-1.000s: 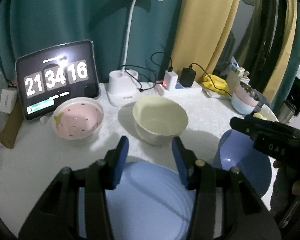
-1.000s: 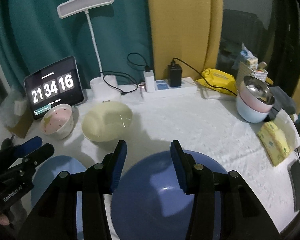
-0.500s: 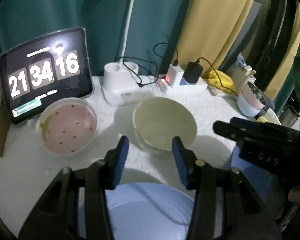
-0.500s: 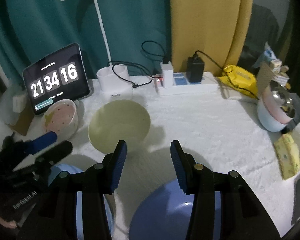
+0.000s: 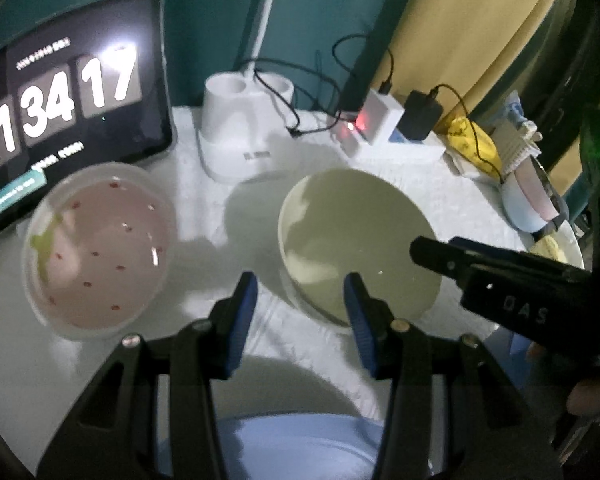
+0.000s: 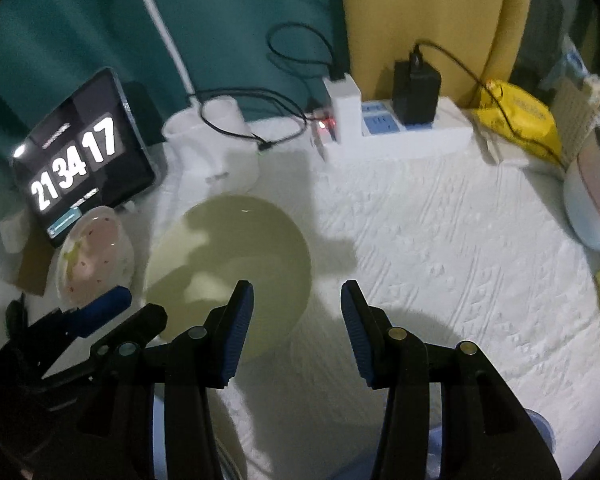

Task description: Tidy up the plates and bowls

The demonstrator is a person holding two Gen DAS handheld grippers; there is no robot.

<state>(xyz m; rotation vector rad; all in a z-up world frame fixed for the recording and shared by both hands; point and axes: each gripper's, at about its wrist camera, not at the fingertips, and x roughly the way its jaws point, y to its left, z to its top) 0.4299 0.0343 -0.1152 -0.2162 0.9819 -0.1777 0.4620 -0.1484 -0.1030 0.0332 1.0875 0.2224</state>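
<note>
On the white textured tablecloth [image 6: 440, 240], before teal and yellow curtains, stand a tablet clock [image 5: 60, 100], a lamp base [image 5: 240, 136] and a power strip [image 6: 400, 128]. Near the left gripper [image 5: 300, 300] sit the pink speckled bowl [image 5: 100, 248] at left and the pale green bowl [image 5: 356, 240] at right, a blue plate [image 5: 292, 440] nearest. Both it and the right gripper [image 6: 296, 304] have their fingers apart, empty, each reaching over the green bowl's near rim.

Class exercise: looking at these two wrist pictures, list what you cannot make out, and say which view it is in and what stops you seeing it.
- Blue plate, left wrist view: mostly hidden by the left gripper and the bottom edge.
- Stacked bowls, right wrist view: cut off by the right edge.
- Tablet small text, left wrist view: blurred, unreadable.
- Pale green bowl, right wrist view: near rim hidden behind the right gripper.
</note>
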